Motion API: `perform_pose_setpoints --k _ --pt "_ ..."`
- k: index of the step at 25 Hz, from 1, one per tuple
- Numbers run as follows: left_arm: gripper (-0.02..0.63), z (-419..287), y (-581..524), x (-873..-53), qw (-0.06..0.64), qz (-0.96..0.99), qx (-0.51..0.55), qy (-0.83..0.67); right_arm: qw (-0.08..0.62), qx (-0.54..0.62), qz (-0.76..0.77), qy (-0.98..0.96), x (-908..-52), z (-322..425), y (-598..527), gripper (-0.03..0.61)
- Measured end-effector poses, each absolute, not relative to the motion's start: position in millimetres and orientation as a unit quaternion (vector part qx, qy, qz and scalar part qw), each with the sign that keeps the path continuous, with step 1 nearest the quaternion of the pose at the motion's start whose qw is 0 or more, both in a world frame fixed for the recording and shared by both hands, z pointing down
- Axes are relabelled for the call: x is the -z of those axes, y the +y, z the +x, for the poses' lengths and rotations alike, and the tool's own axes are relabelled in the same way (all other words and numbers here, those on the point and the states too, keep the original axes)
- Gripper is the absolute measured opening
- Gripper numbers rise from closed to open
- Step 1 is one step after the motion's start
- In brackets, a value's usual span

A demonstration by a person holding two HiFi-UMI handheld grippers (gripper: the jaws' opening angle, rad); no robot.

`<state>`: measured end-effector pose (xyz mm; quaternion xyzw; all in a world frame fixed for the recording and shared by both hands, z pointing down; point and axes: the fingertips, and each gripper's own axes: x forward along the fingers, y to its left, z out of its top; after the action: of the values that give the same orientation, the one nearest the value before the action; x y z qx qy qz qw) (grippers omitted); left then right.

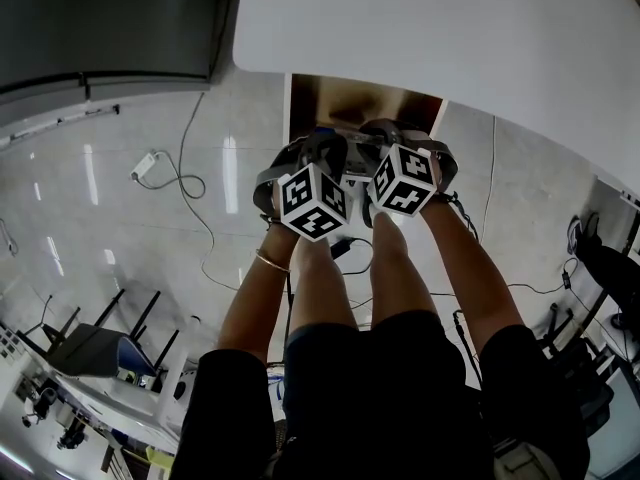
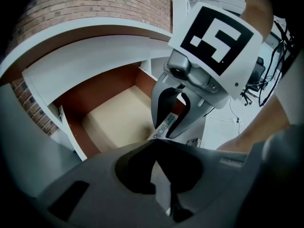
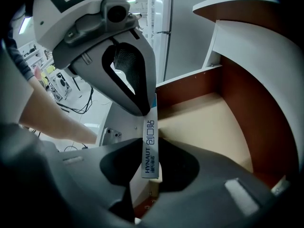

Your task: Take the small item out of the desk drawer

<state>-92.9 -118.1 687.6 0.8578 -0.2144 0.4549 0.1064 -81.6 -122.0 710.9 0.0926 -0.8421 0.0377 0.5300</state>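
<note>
The plaster strip, likely light, thin and floppy, hung clear of the open drawer at its 3 o'clock. Fingers of the left gripper pinched its top end; those of the right gripper clasped its edges. Its flat faces seemed the safest hold.

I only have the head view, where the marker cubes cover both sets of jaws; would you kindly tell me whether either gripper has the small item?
Observer: Yes, the right gripper is shut on a narrow white pack printed HYNAUT.
Operator: Thank you. What about the other one?
Observer: The left gripper has its jaws together, and its tip sits beside the pack's far end.
Operator: Is the pack off the drawer floor?
Observer: Yes, the open drawer shows its tan floor bare behind the raised pack.
</note>
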Motion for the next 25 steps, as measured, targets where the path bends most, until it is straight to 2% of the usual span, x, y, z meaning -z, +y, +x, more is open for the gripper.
perform_pose_setpoints --k 25 --pt "-0.002 -115.6 -114.0 -617.7 0.136 0.859 -0.400 -0.290 0.473 -0.082 0.173 -0.860 -638.4 -79.1 -117.7 0.103"
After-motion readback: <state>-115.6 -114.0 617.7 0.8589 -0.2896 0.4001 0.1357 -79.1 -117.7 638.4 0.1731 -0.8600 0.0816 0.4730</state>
